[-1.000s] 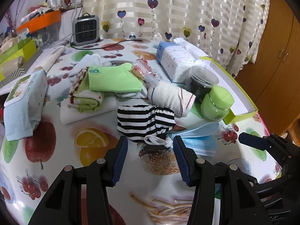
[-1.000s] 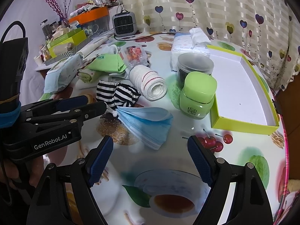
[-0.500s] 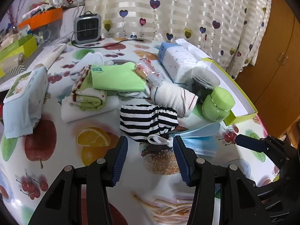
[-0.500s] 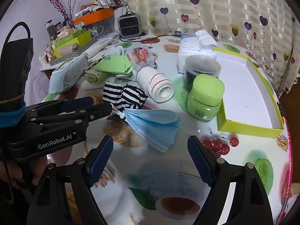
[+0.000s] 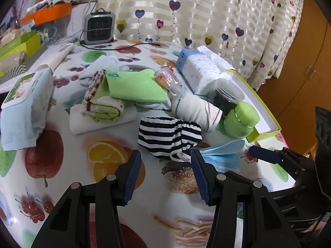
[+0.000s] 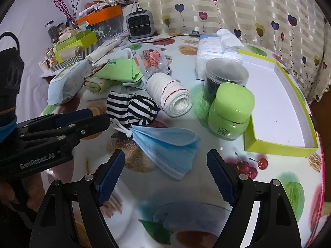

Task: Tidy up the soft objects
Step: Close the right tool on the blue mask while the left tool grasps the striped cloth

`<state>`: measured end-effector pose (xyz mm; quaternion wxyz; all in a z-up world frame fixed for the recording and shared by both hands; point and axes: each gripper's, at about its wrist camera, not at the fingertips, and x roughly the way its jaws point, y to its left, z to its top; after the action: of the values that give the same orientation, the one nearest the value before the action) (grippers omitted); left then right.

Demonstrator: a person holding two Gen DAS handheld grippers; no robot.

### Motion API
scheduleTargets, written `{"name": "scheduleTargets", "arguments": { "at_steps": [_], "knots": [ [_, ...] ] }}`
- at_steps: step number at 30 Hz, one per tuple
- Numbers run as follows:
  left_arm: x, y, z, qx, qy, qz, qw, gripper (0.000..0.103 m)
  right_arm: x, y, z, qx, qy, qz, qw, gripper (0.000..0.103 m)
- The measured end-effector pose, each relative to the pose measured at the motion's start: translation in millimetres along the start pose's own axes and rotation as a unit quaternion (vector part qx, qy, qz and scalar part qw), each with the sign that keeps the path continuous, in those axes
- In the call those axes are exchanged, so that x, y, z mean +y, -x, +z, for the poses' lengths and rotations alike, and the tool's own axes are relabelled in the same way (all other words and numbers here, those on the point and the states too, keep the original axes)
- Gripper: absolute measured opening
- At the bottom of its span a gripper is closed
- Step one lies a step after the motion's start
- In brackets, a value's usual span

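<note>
Both grippers hang over the fruit-print table (image 5: 62,155) with nothing between their pads. Left gripper (image 5: 165,175) stands fairly wide just short of the striped pouch (image 5: 165,136), whose white cord (image 5: 180,157) lies near its right pad. Right gripper (image 6: 165,177) gapes wide over the near edge of the blue mask (image 6: 167,146), not touching it. Mask and pouch meet at the cord. Behind them lies a rolled towel (image 6: 171,97), and farther back a green cloth (image 5: 134,84) on folded towels (image 5: 101,111). Right of the roll stand a green jar (image 6: 231,111) and a dark jar (image 6: 223,78), beside the green-rimmed tray (image 6: 279,144). A tissue pack (image 5: 198,70) sits behind.
</note>
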<state>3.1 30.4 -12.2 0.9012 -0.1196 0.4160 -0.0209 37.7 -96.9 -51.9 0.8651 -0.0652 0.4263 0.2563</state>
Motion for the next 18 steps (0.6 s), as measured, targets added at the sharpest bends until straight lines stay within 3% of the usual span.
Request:
{"name": "scheduleTargets", "arguments": {
  "at_steps": [11, 13, 18],
  "knots": [
    [8, -4, 0, 0.004, 0.007, 0.002, 1.0, 0.049, 0, -25, 5, 0.023, -0.004, -0.013, 1.0, 0.082],
    [8, -6, 0, 0.005, 0.006, 0.002, 1.0, 0.049, 0, -30, 5, 0.032, -0.003, -0.013, 0.999, 0.077],
    [9, -10, 2, 0.007, 0.003, -0.002, 1.0, 0.049, 2, -30, 2, 0.036, 0.017, -0.023, 0.999, 0.054]
  ]
}}
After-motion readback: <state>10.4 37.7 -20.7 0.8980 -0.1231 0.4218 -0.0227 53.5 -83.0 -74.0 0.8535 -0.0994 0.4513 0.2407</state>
